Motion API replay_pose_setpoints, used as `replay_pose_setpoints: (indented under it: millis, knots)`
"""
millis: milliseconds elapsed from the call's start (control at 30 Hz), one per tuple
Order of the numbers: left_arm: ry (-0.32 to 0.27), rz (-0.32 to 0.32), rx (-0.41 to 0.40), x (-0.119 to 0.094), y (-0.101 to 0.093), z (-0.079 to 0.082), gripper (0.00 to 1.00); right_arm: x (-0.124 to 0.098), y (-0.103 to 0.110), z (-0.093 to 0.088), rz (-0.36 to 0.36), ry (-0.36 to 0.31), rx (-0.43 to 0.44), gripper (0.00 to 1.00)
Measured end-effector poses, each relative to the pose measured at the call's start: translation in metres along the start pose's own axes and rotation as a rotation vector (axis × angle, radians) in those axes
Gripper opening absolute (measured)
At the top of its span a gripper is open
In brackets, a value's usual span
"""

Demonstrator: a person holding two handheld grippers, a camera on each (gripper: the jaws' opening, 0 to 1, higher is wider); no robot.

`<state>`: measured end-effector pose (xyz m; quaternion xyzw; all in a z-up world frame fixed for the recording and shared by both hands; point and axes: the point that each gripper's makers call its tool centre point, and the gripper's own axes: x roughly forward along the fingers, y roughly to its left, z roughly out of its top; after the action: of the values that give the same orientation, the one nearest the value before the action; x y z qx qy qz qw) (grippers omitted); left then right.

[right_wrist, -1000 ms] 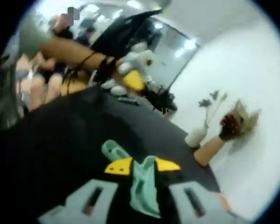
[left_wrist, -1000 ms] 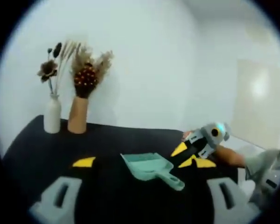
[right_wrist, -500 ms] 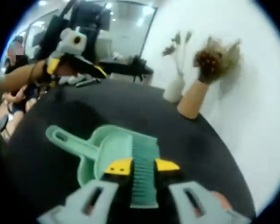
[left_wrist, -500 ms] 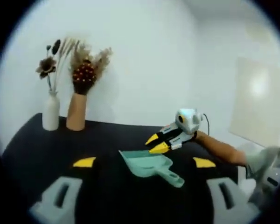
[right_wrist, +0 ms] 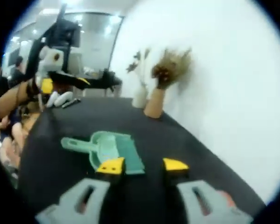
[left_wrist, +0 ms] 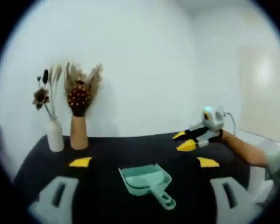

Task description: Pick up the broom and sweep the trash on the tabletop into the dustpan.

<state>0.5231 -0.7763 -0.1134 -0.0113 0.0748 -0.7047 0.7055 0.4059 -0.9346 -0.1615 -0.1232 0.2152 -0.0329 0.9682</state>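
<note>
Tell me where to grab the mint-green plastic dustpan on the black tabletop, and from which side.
Grip the mint-green plastic dustpan by its handle: a narrow bar jutting from the closed back wall, slim enough for two jaws. It lies flat, so probably come from above, jaws straddling the bar. In the left gripper view it points toward the camera and right, suiting the left gripper.

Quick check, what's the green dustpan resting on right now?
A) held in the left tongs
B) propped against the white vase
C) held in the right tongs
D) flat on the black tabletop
D: the green dustpan lies flat on the black tabletop, clear of both tongs.
</note>
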Motion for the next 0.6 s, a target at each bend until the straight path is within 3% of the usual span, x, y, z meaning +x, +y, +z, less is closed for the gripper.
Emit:
replay_pose_setpoints:
  millis: [133,267,433,533,600]
  knots:
    - [-0.034,0.008,-0.050,0.002,-0.026,0.006,0.96,-0.044,-0.006,-0.004,-0.078,-0.022,0.052,0.56]
    - [-0.034,0.015,-0.041,0.004,-0.048,0.006,0.95,-0.084,-0.008,-0.013,-0.124,-0.047,0.074,0.76]
    - [-0.036,-0.038,-0.045,0.009,-0.079,0.005,0.95,-0.131,-0.010,-0.031,-0.181,-0.079,0.101,0.85]
    - [-0.005,-0.071,-0.010,0.014,-0.097,-0.005,0.95,-0.154,-0.012,-0.042,-0.200,-0.105,0.141,0.97]
    - [0.026,-0.089,0.047,0.014,-0.108,-0.017,0.95,-0.175,-0.018,-0.051,-0.252,-0.108,0.163,0.97]
